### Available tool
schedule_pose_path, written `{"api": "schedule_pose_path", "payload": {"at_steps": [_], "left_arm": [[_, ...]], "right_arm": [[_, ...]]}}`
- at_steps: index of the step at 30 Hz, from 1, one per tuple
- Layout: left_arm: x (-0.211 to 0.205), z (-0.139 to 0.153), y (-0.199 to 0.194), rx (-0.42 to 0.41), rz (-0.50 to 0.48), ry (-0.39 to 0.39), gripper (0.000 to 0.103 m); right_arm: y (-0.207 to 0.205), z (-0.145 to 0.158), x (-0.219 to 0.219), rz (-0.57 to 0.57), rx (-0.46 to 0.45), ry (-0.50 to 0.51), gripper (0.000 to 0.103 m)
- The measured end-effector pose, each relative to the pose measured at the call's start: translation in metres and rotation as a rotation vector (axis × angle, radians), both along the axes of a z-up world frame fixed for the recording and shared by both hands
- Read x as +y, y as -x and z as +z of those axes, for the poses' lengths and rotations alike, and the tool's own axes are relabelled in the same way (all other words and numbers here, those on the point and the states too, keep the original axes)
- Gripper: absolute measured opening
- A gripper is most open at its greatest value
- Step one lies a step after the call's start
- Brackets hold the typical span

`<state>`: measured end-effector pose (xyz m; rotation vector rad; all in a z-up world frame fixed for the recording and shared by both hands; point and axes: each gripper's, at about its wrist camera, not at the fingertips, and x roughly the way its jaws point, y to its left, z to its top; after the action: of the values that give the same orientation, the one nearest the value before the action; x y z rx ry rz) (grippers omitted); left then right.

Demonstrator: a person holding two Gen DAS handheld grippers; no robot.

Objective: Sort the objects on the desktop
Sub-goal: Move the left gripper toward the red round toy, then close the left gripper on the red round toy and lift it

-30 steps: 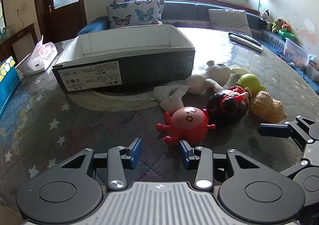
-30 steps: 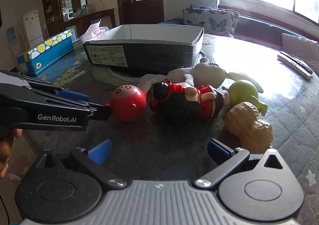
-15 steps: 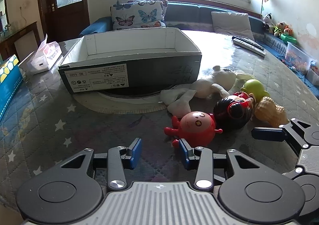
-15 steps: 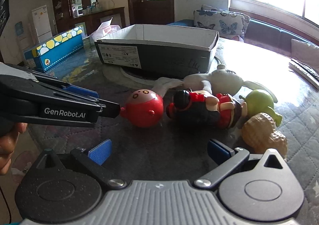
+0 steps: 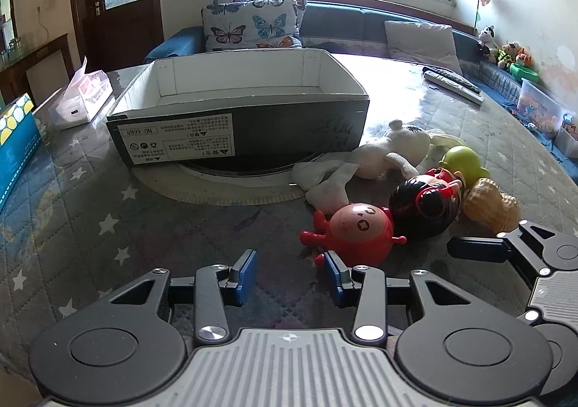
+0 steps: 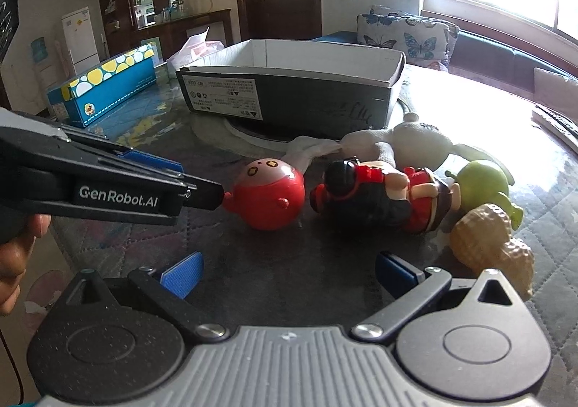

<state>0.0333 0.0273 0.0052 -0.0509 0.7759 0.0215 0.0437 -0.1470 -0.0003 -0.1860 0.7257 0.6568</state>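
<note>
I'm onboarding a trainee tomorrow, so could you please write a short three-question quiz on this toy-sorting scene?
1. True or false: the cardboard box already holds a toy.
2. Which toy lies nearest the left gripper? A) green toy B) red round toy C) peanut-shaped toy
3. Fill in: both the left gripper and the right gripper are ____, holding nothing.

Key: 1 false, the visible part of its interior shows no toy; 2 B; 3 open.

Glossy plastic red toy (image 5: 356,232), knitted cloth white doll (image 5: 390,150), matt cardboard box (image 5: 249,125), quilted tablecloth (image 5: 72,212).
</note>
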Motion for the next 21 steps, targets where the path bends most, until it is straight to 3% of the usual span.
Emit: {"api": "schedule_pose_path", "payload": {"at_steps": [12,21], "left_arm": [[0.014,0.019,0.002,-0.033,-0.017,0.059,0.043],[0.005,0.022,-0.011,-0.002,-0.135,0.113,0.043]], "right_arm": [[-0.009,0.000,0.007,0.043,0.027,-0.031,0.093],[-0.015,0.001,0.021,0.100,0.042,-0.065,0.082]]}}
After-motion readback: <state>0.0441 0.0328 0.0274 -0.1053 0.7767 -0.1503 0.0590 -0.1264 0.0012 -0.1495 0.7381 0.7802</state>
